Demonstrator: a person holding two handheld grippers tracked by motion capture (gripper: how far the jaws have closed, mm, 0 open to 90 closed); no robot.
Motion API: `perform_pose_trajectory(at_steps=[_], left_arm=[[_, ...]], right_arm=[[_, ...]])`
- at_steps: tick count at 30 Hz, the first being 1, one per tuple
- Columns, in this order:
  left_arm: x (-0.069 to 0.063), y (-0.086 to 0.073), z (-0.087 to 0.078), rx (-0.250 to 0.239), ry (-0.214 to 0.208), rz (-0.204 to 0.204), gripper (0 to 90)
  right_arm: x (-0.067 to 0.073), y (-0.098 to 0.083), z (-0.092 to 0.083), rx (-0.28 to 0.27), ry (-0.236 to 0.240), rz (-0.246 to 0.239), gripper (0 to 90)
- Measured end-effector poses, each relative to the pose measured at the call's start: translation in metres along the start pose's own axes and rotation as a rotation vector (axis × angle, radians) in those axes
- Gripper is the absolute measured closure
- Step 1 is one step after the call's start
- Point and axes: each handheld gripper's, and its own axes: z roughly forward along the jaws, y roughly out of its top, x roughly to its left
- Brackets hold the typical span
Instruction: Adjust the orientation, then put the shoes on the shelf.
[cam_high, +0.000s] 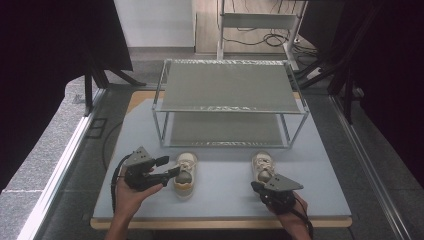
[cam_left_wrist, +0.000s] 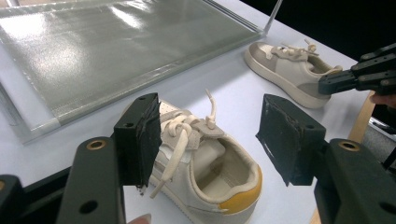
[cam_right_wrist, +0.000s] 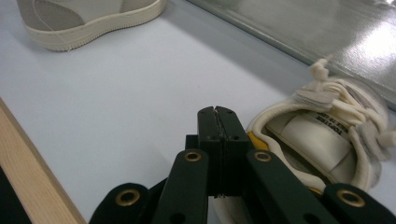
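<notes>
1. Took the work in hand to be shelving a pair of shoes; logged both down on the tabletop (cam_high: 220, 192), neither on the rack (cam_high: 230, 109).
2. Found left shoe (cam_high: 185, 174) just in front of the rack's lower shelf, toe toward it, upright on its sole. Found right shoe (cam_high: 262, 167) likewise placed, well apart from its mate.
3. Recorded left tool (cam_high: 169, 167) with pads wide apart, straddling the laced middle of left shoe (cam_left_wrist: 205, 163). Saw one pad close against the lace side and the other standing clear of the shoe. No clamp made.
4. Recorded right tool (cam_right_wrist: 215, 121) with pads pressed together and nothing seen between them. Placed its tip at the heel of right shoe (cam_right_wrist: 327, 135), just beside the yellow heel tab; could not tell whether touching the collar or merely next to it. Confirmed from the left gripper view, with right tool (cam_left_wrist: 327, 84) up against the heel of the far shoe (cam_left_wrist: 289, 65).
5. Judged progress as early: approach made on both shoes, no shoe gripped, none lifted. Left to do: closing on each shoe, raising it, setting it on a shelf.
6. Noted both rack shelves bare. Judged the lower one a tight slot under the top shelf, with the front posts and rail as the likely snags for a carried shoe.
7. Noted loose laces on both shoes, liable to catch in the pads. Marked the wooden edge of the tabletop near right tool, and cables on the floor beyond the rack, clear of the work.
</notes>
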Motion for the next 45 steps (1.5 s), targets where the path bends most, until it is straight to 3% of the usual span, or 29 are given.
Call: perform_pose_trajectory(at_steps=[7,13,20,27,31,36,41,45], left_arm=[[-0.001,0.000,0.001,0.002,0.003,0.002,39.0],[-0.001,0.000,0.001,-0.003,0.005,0.003,39.1],[-0.004,0.001,-0.003,-0.063,0.022,0.015,40.7],[-0.004,0.002,-0.001,-0.042,0.013,0.011,40.3],[-0.002,0.005,-0.001,-0.043,-0.025,0.008,39.8],[0.002,0.006,-0.005,-0.036,-0.040,0.010,39.7],[0.006,0.004,-0.003,0.016,-0.074,0.031,40.5],[0.006,0.005,-0.002,0.047,-0.089,0.057,41.2]], right_arm=[[-0.009,-0.002,-0.006,0.002,-0.006,0.022,87.7],[-0.008,-0.001,-0.006,-0.013,0.009,0.008,83.5],[-0.014,0.002,-0.016,-0.085,0.004,0.003,70.3],[-0.024,0.004,-0.026,-0.137,-0.011,0.028,56.0],[-0.031,0.004,-0.025,-0.128,0.007,0.036,52.6],[-0.043,0.005,-0.025,-0.125,0.050,0.023,52.3],[-0.053,0.006,-0.030,-0.120,0.107,0.022,52.3],[-0.057,0.008,-0.036,-0.084,0.152,-0.018,52.3]])
